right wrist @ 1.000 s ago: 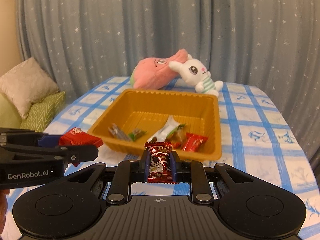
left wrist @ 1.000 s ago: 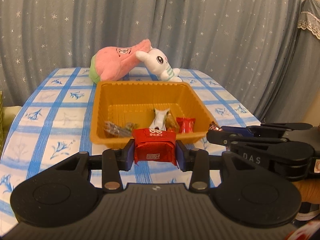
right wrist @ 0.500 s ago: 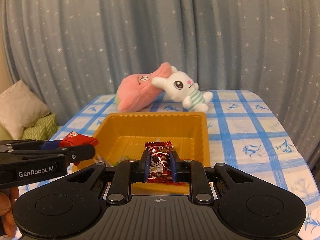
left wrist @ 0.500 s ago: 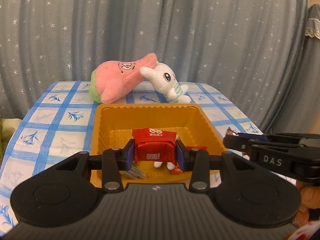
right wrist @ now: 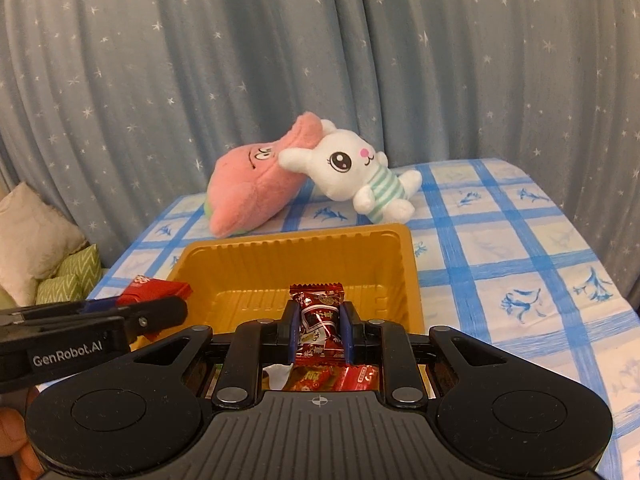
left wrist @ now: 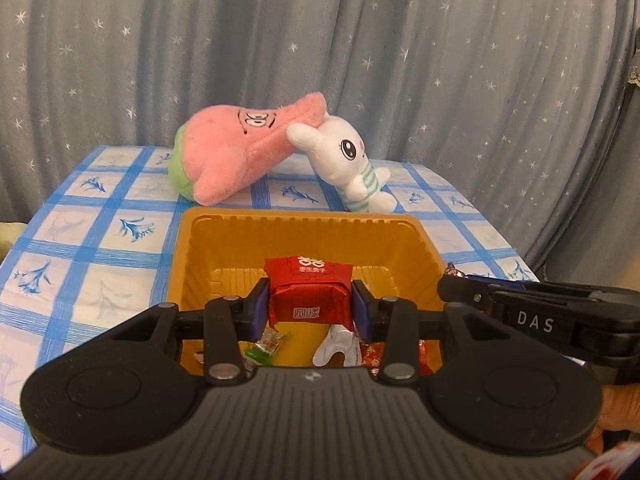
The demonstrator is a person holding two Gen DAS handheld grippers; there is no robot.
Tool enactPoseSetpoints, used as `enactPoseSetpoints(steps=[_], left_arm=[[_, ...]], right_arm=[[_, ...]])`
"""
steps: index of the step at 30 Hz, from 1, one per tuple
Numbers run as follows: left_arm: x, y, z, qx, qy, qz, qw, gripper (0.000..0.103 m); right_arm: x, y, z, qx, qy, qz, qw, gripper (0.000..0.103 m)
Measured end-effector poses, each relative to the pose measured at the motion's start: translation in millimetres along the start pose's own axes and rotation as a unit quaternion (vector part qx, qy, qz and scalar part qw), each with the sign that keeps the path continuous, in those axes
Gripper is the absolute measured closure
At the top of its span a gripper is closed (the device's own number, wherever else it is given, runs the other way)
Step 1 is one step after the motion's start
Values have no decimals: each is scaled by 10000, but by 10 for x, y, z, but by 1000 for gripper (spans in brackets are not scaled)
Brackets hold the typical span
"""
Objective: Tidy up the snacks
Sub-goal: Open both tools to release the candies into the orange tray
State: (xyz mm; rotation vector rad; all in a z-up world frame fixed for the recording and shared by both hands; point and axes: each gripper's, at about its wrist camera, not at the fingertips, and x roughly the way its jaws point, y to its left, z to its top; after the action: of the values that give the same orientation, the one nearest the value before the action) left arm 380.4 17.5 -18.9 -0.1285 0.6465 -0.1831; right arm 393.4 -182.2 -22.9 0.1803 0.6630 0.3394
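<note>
Both claws have come forward over the orange tray [left wrist: 224,240] since a second ago. The left claw [left wrist: 310,310] grips a red packet [left wrist: 308,288]; the right claw [right wrist: 319,334] pinches a dark red candy [right wrist: 318,320]. Beyond, on the tabletop [right wrist: 500,248], 2 plush toys lean together: pink [left wrist: 236,152], white [left wrist: 348,160].

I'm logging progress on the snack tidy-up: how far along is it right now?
Well along. Several wrapped snacks already lie in the orange tray. In hand: the left gripper is shut on a red square packet and the right gripper on a dark red candy, both held over the tray. Left: releasing those two. No loose snacks show on the checked tablecloth.
</note>
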Motion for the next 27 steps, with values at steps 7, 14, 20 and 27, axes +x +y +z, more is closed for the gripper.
enactPoseSetpoints(steps=[7, 14, 20, 27], left_arm=[[152, 8, -22, -32, 111, -23, 9999, 65], [255, 1, -34, -74, 179, -76, 9998, 61], [239, 97, -37, -231, 176, 53, 9996, 47], [163, 147, -16, -249, 99, 123, 9996, 47]], right_arm=[[137, -87, -7, 103, 104, -95, 9998, 82], [142, -117, -8, 172, 110, -121, 9997, 82], [154, -152, -12, 244, 138, -108, 9995, 82], [143, -129, 3, 282, 119, -50, 9995, 82]])
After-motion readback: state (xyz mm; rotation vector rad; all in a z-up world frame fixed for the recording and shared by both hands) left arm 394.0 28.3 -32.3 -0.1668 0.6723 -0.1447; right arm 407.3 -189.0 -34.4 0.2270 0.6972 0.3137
